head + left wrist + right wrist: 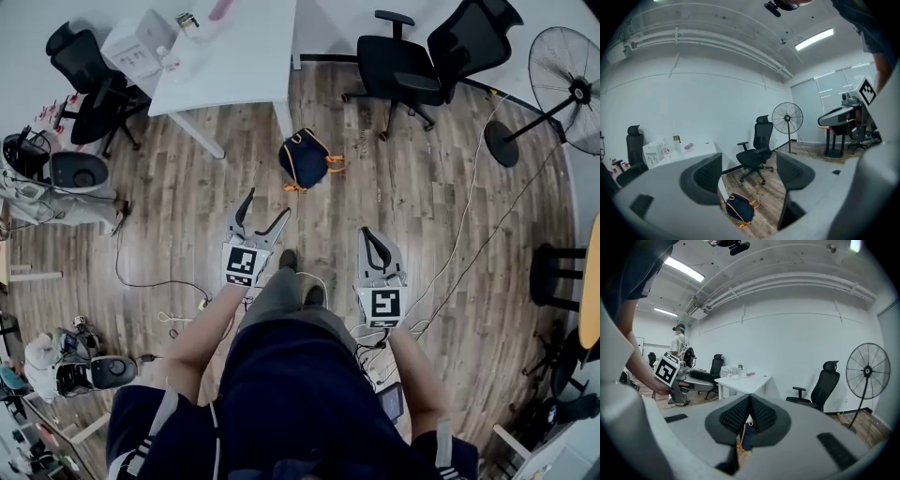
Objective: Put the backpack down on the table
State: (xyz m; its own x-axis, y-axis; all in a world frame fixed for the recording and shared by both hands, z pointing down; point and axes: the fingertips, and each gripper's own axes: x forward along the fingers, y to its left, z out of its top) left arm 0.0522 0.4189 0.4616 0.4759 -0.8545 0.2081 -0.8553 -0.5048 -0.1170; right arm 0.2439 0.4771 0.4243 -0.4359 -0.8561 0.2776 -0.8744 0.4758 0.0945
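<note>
One backpack [305,159] lies on the floor near the corner leg of the one white counter [246,58], untouched. Two grippers are present, both well short of it: the left gripper [266,206] is spread and empty, the right gripper [369,236] pressed together on nothing. The backpack is judged soft, slumping and probably light. The top handle or orange straps offer the surest hold, not the fabric body.
</note>
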